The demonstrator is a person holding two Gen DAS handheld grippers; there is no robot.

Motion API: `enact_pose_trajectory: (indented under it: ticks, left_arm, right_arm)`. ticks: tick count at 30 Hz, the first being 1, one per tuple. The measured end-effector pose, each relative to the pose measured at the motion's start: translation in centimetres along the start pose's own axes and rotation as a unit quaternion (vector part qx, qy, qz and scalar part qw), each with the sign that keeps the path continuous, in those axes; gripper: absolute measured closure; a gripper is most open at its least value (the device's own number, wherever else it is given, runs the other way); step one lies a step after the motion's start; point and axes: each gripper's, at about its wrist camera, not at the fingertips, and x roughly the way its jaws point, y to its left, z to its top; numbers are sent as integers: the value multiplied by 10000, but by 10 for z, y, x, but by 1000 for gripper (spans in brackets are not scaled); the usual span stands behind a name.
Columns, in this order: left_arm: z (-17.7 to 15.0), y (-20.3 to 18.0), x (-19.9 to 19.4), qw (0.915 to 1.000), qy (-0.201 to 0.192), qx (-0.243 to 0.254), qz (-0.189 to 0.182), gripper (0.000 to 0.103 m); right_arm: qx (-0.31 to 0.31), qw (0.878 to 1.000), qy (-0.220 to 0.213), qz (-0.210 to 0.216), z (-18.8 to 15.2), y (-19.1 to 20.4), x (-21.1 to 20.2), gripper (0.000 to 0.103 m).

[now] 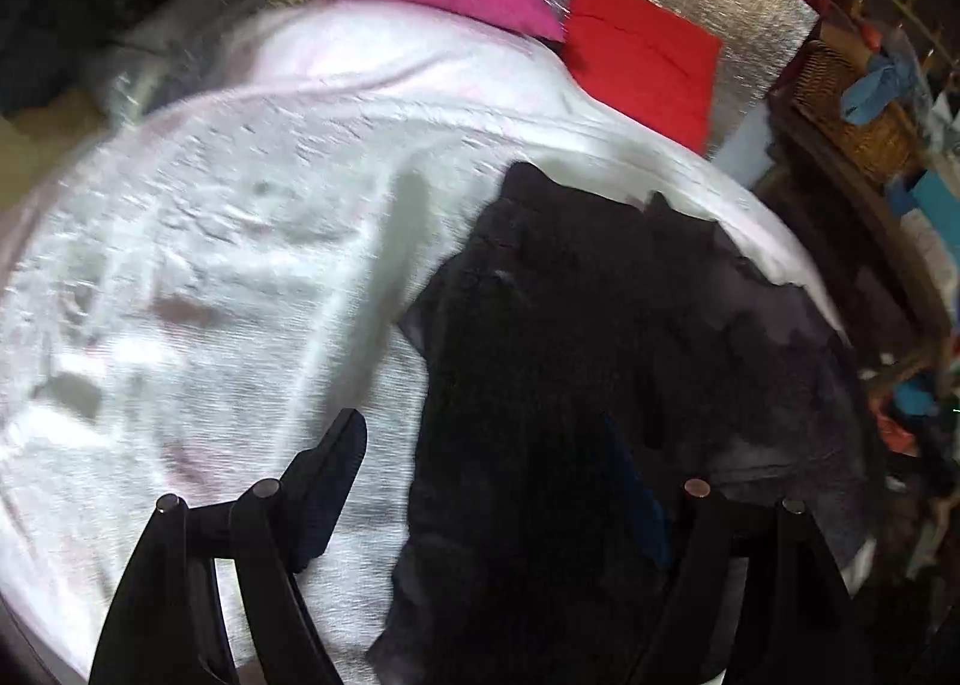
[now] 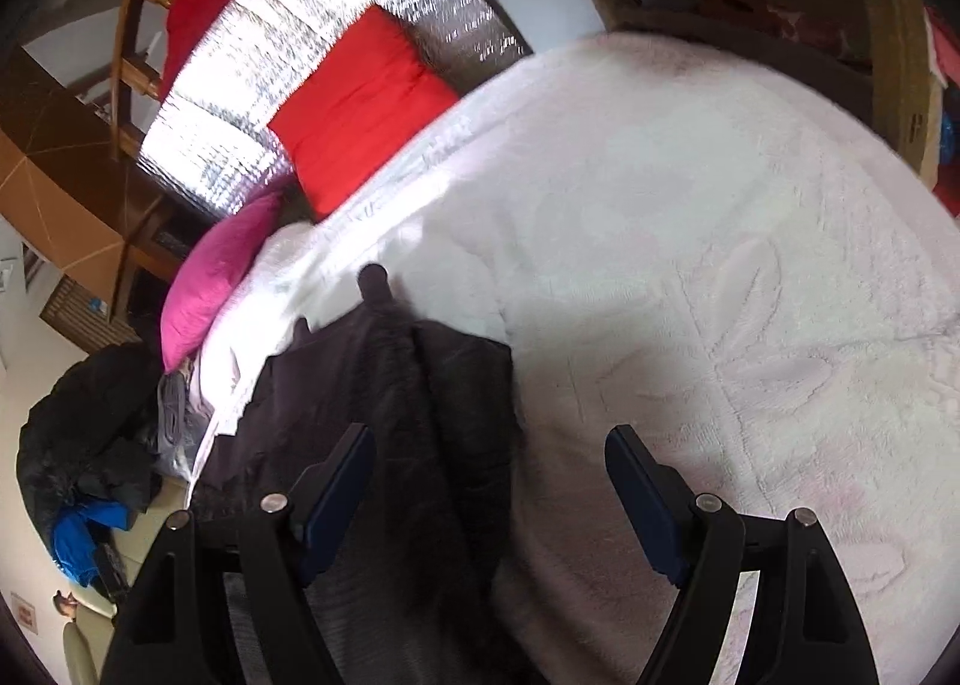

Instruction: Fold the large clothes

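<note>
Partly blurred, both tongs, left tongs [image 1: 498,475] and right tongs [image 2: 489,475], gape empty over dark garment [image 1: 600,325]

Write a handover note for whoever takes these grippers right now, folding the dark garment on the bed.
Left gripper: open, empty, above the dark garment.
Right gripper: open, empty, over the garment's edge where it meets the white blanket.
Garment: lies crumpled on the blanket, below the pink pillow and red pillow.
Done: no neat fold visible.
Left: grasp, spread flat, fold.
</note>
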Motion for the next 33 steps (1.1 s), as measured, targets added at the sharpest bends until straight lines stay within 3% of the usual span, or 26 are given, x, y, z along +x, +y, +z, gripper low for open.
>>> enact_pose_trajectory:
  ticks: [5, 7, 9, 14, 17, 19, 23, 25, 27, 28, 30, 31, 33]
  left_arm:
    - [12, 19, 16, 9960, 305, -470, -698, 22]
    - [13, 23, 24, 9945, 384, -552, -807, 22]
    - [14, 23, 32, 9936, 504, -493, -882, 22]
    - [12, 7, 57, 9888, 1012, -134, -1090, 18]
    - [15, -2, 60, 9868, 1055, -61, -1225, 13]
    - [17, -3, 63, 9836, 1121, -182, -1399, 13]
    - [17, -7, 68, 9802, 1083, -438, -1602, 13]
    - [19, -10, 69, 9784, 1030, -570, -1702, 13]
    - [21, -16, 71, 9795, 987, -590, -1651, 15]
    - [19, -16, 70, 9806, 971, -595, -1595, 18]
    - [18, -20, 70, 9834, 921, -639, -1424, 32]
    - [17, -20, 69, 9849, 890, -652, -1336, 37]
    - [17, -19, 67, 9875, 806, -666, -1181, 56]
  right_arm:
    - [83, 9969, 664, 407, -2, -5, 25, 21]
    - [55, 9956, 813, 458, -3, -5, 34, 21]
    - [48, 9941, 959, 501, -3, -8, 44, 21]
    - [190, 9880, 1063, 1104, -1, -14, 56, 16]
    - [105, 9843, 1137, 1348, -1, -9, 64, 15]
    - [45, 9747, 1428, 1718, -5, -1, 71, 15]
    - [-350, 9785, 1396, 1476, -12, 23, 75, 12]
    - [-91, 9713, 1529, 1820, -13, 27, 80, 12]
    - [-264, 9765, 1440, 1581, -15, 37, 82, 13]
    - [-346, 9785, 1416, 1461, -15, 40, 82, 16]
    - [-359, 9818, 1330, 1310, -15, 45, 79, 31]
    - [-383, 9831, 1295, 1237, -15, 48, 78, 48]
    - [-549, 9855, 1228, 1030, -18, 58, 76, 58]
